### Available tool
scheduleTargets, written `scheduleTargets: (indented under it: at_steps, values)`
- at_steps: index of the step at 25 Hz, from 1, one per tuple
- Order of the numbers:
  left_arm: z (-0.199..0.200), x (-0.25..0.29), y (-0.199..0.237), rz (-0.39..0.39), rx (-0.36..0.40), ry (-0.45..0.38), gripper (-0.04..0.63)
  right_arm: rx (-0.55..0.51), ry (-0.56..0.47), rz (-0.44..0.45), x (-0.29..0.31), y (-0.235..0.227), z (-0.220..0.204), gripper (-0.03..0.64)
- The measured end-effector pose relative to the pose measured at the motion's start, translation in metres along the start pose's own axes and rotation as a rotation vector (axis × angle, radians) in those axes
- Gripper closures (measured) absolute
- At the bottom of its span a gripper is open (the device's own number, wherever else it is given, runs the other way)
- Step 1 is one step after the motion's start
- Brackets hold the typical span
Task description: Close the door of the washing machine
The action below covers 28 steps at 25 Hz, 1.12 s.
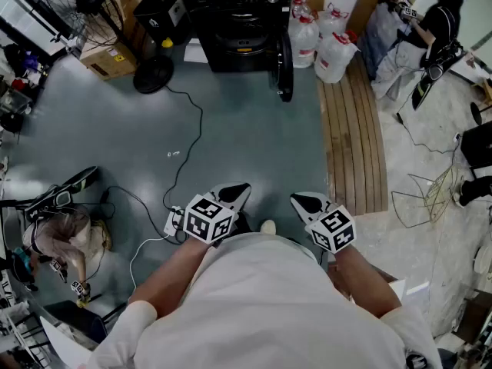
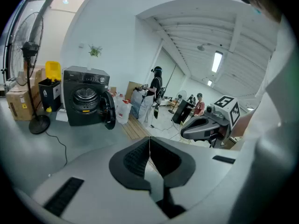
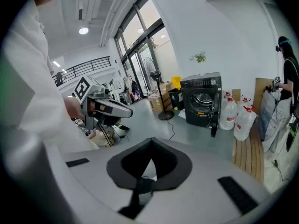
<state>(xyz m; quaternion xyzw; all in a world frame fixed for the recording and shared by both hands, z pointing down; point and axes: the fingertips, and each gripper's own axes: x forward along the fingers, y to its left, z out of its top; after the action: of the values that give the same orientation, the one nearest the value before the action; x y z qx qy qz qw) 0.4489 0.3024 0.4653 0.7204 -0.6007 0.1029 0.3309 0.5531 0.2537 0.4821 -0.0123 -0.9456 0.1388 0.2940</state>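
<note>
We stand far from the washing machine (image 1: 231, 21), its door (image 1: 284, 68) open. Left gripper (image 1: 234, 194) and right gripper (image 1: 307, 204) are closed and empty, so next we walk up.

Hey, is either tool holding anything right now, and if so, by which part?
Nothing is held. The left tool and right tool are both shut and empty, well short of the washer, whose door stands open.
</note>
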Motion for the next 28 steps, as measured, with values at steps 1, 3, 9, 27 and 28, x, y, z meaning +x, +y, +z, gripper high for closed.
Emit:
scheduleTargets:
  at_steps: [1,3,9,27,28]
  values:
    - [0.0,-0.002,-0.001,0.007,-0.007,-0.007,0.577,0.002,-0.002,-0.001,-0.001,-0.001,0.0,0.611]
    - [0.0,-0.007,-0.002,0.021,-0.019,-0.02,0.577,0.003,-0.004,0.0,-0.001,-0.002,0.0,0.611]
    - [0.001,-0.023,0.012,0.064,-0.052,-0.039,0.577,-0.013,0.002,0.023,0.012,0.001,0.008,0.611]
    - [0.087,-0.02,0.185,-0.006,0.056,-0.062,0.574,0.081,0.028,-0.157,0.149,-0.071,0.11,0.5]
    - [0.092,-0.023,0.196,-0.011,0.063,-0.061,0.574,0.086,0.026,-0.169,0.158,-0.076,0.118,0.5]
